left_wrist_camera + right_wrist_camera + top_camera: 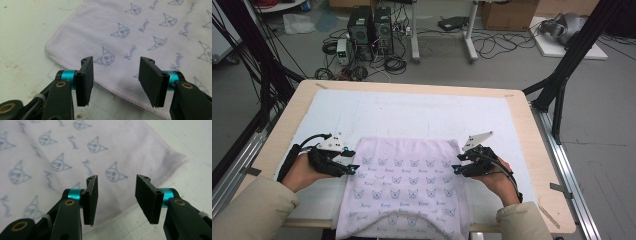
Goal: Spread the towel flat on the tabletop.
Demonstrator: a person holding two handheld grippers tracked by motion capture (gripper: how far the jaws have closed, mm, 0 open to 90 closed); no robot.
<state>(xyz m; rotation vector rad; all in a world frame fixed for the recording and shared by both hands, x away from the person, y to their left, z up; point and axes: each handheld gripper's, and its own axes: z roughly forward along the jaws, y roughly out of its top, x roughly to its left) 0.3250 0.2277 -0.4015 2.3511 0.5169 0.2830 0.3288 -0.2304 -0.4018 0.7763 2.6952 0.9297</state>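
A pale lilac towel printed with small blue cat faces lies flat on the white mat, its near end hanging over the table's front edge. My left gripper sits at the towel's left edge, jaws open, nothing between them. In the left gripper view the towel's hemmed edge runs just under the open left gripper. My right gripper is at the towel's right edge, also open and empty. In the right gripper view the towel's corner lies beyond the open right gripper.
A white mat covers the wooden table. Black frame struts stand at both table sides. Computers and cables sit on the floor beyond the far edge.
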